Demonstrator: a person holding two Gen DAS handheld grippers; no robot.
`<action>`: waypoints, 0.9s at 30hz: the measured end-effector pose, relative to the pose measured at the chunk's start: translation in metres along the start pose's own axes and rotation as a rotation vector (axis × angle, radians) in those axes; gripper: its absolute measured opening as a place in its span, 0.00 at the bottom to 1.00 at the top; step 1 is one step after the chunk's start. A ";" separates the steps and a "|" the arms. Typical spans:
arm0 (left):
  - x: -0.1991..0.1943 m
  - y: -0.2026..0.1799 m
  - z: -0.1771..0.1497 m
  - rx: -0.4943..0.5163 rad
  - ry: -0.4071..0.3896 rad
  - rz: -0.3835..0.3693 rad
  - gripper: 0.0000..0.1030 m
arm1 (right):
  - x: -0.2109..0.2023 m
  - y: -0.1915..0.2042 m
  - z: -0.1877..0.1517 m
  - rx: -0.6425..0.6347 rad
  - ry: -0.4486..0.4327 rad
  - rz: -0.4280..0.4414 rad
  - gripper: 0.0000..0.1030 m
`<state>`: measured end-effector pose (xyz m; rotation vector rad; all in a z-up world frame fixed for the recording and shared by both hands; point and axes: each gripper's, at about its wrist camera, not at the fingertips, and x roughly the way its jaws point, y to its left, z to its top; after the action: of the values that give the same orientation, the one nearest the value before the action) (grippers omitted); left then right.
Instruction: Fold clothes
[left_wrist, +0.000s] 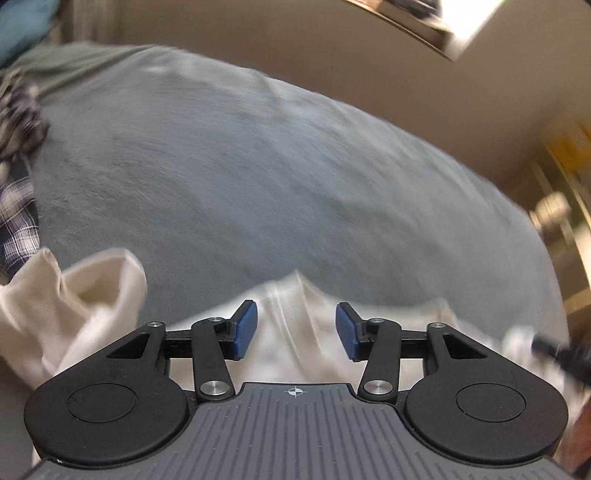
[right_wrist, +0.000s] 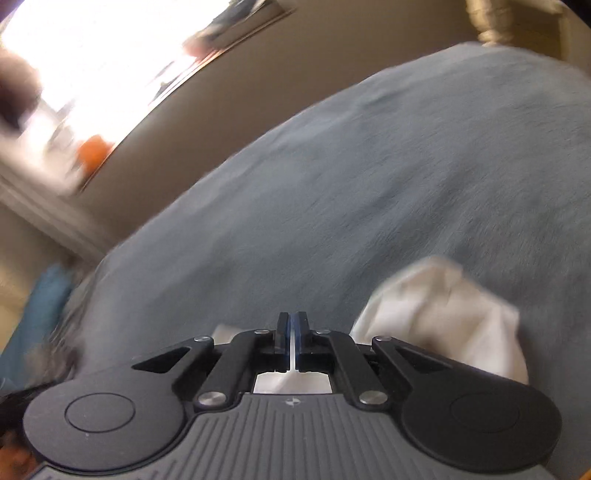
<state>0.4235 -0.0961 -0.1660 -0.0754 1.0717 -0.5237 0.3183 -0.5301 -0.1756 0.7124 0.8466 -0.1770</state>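
Both grippers over white garment (left_wrist: 295, 325) | left gripper (left_wrist: 295, 330) agape | right gripper (right_wrist: 292, 332) pinching it

White garment bunched on the grey-blue blanket

The white garment (left_wrist: 295, 332) lay crumpled at six o'clock in the left wrist view, with a raised fold at eight o'clock. In the right wrist view it (right_wrist: 443, 314) bulged up at four o'clock, soft and creased. A plaid cloth (left_wrist: 16, 206) lay rumpled at nine o'clock.
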 end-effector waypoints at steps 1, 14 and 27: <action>-0.002 -0.005 -0.012 0.045 0.011 -0.001 0.50 | -0.007 0.004 -0.007 -0.050 0.051 -0.004 0.02; -0.010 0.008 -0.082 0.093 -0.024 0.158 0.50 | 0.023 -0.027 -0.021 0.019 -0.082 -0.294 0.01; -0.023 0.053 -0.082 -0.051 -0.115 0.208 0.50 | 0.094 0.169 -0.108 -0.355 0.211 0.126 0.11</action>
<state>0.3648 -0.0236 -0.2032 -0.0373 0.9676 -0.3009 0.3835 -0.3208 -0.2083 0.4519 0.9992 0.1624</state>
